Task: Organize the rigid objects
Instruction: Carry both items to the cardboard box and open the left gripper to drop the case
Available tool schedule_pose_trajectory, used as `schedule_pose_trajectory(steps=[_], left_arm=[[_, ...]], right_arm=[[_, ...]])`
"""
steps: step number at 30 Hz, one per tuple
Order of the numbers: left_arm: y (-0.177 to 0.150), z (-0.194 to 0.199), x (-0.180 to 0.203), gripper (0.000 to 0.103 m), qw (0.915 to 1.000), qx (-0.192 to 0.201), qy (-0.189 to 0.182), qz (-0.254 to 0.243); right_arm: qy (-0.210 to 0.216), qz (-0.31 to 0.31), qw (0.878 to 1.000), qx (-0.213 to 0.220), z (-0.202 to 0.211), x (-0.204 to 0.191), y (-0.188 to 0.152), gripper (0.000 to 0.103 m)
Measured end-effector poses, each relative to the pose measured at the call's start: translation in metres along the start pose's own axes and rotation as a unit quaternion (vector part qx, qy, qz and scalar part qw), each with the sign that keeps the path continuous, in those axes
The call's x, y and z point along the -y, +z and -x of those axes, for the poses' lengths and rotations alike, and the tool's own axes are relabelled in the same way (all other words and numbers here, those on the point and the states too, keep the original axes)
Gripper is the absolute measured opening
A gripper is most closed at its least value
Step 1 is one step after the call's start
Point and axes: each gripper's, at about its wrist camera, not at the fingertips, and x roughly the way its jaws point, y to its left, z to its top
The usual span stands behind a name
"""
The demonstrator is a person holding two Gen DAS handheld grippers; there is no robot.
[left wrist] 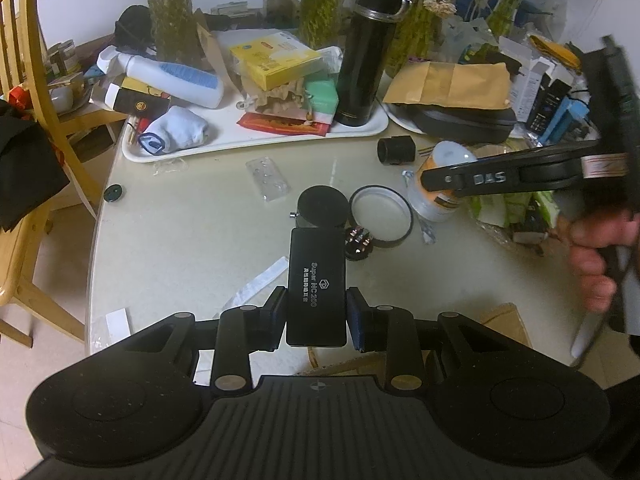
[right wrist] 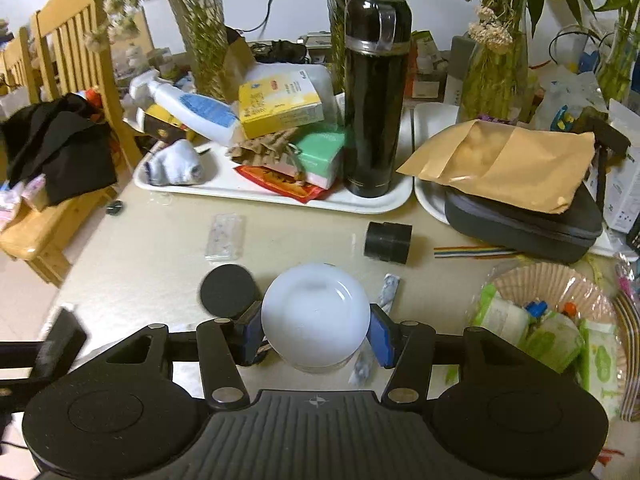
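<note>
Wooden slat-back chair stands at the far left, beside the pale, glossy bench. At the back left of the bench, a white rectangular plastic tray carries a rolled white-and-blue sock, a white squeeze bottle with a blue label, a yellow cardboard box and, at its right end, a tall upright black steel flask. In the middle foreground, the left tool has its blue-padded fingers pressed on both long sides of a flat black rectangular case with white lettering, held above the bench surface. Just beyond the case lie a round black lid and, touching it on the right, a shallow round black-rimmed tin with a white interior. A short black cylinder lies on its side near the tray's right corner. To the right, the right tool, carried by a hand, grips a small jar with a white domed lid between its blue pads, the jaws about half spread around it and the jar lifted clear of the bench. Behind, a brown paper envelope rests on a grey zippered hard case. At the far right, a basket lined with a pleated paper cup holds small green packets.
</note>
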Motion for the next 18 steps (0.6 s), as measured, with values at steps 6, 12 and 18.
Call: schedule_pose_trajectory(steps=[6, 12, 18], left_arm=[[-0.007, 0.004, 0.007, 0.031, 1.0, -0.003, 0.004, -0.008], [-0.019, 0.01, 0.019, 0.031, 0.9996, -0.011, -0.001, -0.025], [-0.034, 0.011, 0.033, 0.031, 0.9988, -0.027, -0.006, -0.041]], right_arm=[[0.02, -0.002, 1.0, 0.0, 0.033, -0.003, -0.013, 0.056], [0.042, -0.006, 0.999, 0.003, 0.062, -0.004, -0.032, 0.056], [0.061, -0.002, 0.998, 0.0, 0.081, -0.012, -0.05, 0.056]])
